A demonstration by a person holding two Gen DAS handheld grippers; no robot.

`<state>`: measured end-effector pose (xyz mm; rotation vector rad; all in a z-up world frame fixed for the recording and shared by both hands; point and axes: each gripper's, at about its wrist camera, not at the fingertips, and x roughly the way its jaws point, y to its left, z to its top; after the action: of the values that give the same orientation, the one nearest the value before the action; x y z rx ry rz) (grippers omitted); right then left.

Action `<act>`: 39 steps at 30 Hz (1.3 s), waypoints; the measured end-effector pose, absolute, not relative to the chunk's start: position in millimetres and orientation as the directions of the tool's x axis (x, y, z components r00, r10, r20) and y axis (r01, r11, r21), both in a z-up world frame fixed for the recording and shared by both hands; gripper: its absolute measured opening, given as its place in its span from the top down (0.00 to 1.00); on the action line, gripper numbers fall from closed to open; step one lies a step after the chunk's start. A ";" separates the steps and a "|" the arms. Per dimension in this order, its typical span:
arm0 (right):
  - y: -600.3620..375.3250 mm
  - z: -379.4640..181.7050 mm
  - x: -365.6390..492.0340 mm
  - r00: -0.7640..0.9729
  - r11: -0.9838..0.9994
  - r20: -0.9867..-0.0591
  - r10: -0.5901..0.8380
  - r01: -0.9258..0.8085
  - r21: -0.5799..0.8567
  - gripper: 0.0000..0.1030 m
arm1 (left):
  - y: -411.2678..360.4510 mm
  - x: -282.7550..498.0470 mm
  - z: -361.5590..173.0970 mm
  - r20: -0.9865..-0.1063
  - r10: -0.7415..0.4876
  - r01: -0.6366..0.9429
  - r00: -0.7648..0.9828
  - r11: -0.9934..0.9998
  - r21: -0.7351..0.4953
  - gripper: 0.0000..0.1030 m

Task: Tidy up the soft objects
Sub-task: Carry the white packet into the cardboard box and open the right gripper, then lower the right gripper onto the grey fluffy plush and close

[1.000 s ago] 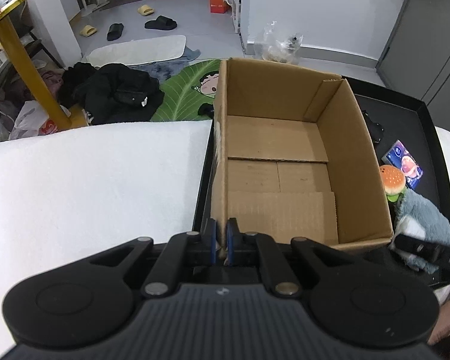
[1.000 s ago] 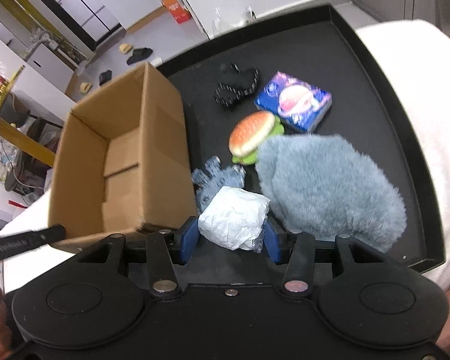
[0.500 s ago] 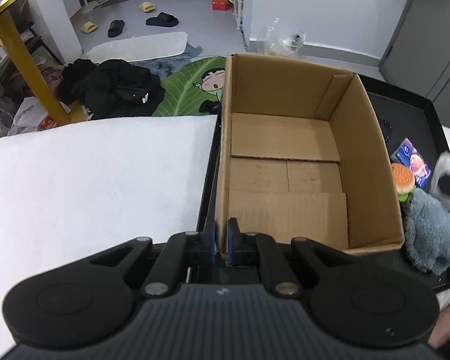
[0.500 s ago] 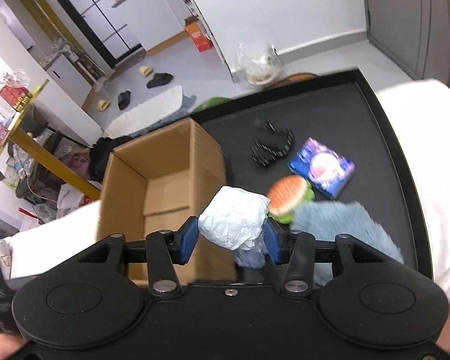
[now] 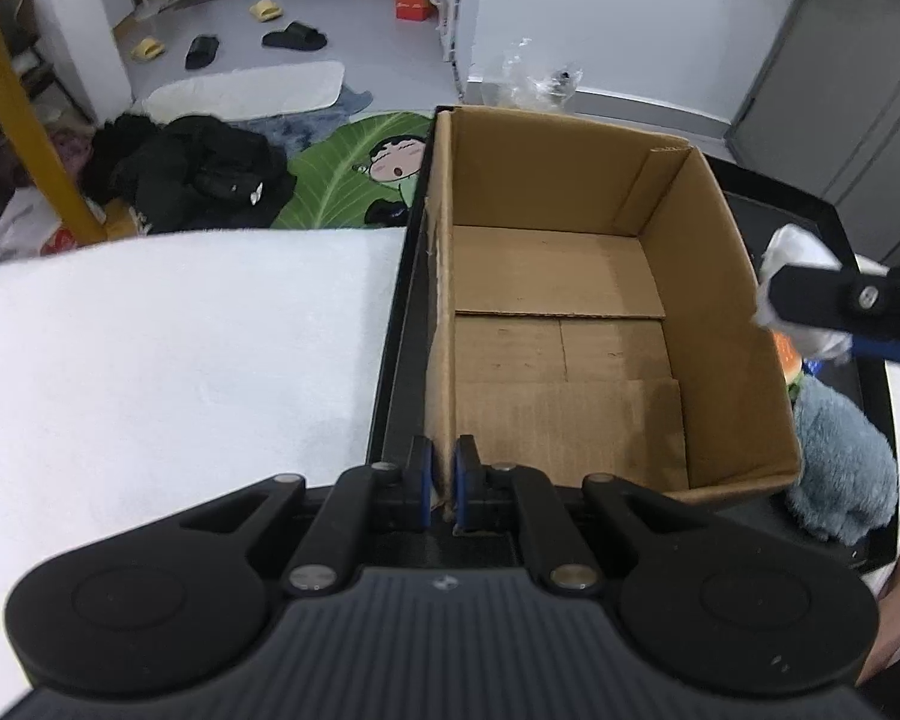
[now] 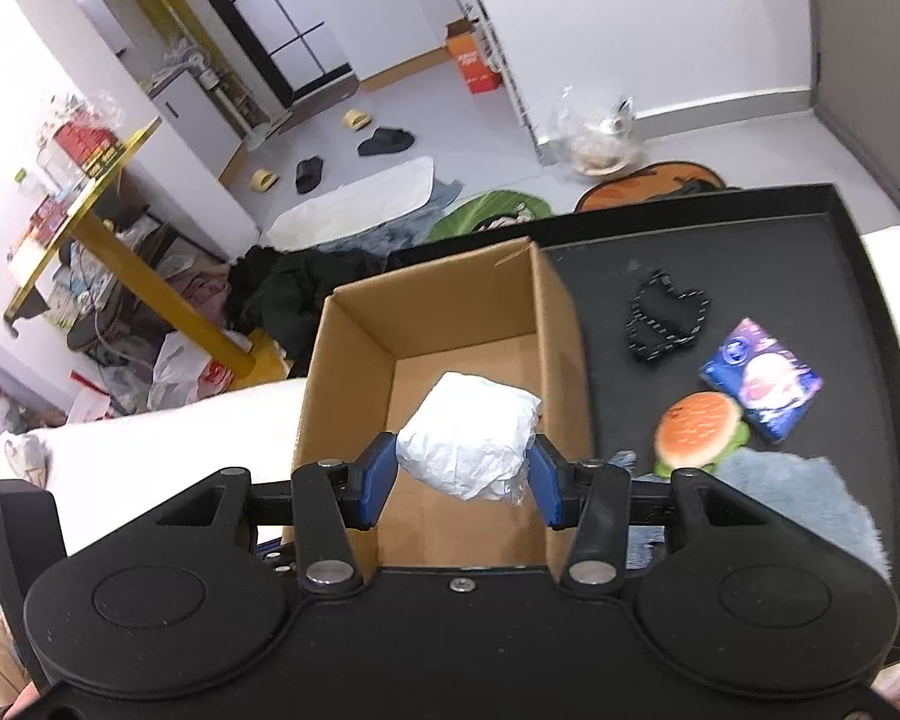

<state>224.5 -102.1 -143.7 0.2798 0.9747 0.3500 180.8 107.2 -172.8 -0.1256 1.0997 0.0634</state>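
An open cardboard box (image 5: 570,324) stands on a black tray (image 6: 750,240); it also shows in the right wrist view (image 6: 450,312). My left gripper (image 5: 442,480) is shut on the box's near left wall. My right gripper (image 6: 459,471) is shut on a white crumpled soft bundle (image 6: 468,435) and holds it above the box's opening. In the left wrist view the bundle (image 5: 792,252) hangs at the box's right side. A burger plush (image 6: 696,426), a blue-grey furry cloth (image 6: 792,492) and a black band (image 6: 666,318) lie on the tray.
A purple tissue pack (image 6: 762,384) lies on the tray beside the burger plush. A white cloth surface (image 5: 180,348) lies left of the tray. Beyond the edge are floor mats, dark clothes (image 5: 192,174) and a yellow table leg (image 5: 30,138).
My right gripper has lifted the white bundle off the tray and carried it left, over the box. My left gripper has kept its hold on the box wall.
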 end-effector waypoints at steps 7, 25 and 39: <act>-75.4 -144.1 230.7 0.497 0.896 -0.749 0.439 -0.184 0.404 0.52 | 111.3 181.3 -174.3 -0.893 0.005 -0.163 0.450 0.984 -0.077 0.91; -125.7 -141.5 210.8 0.542 0.891 -0.721 0.432 -0.131 0.435 0.36 | 118.8 183.7 -175.2 -0.898 0.007 -0.204 0.439 0.975 -0.092 0.85; -192.1 -164.5 190.3 0.538 0.929 -0.787 0.303 0.017 0.369 0.33 | 96.2 170.7 -157.7 -0.845 0.084 -0.175 0.529 0.984 -0.011 0.51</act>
<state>190.3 -192.1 -164.5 0.3546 0.9934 0.1738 170.7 96.2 -157.7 -0.0990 1.0024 0.1552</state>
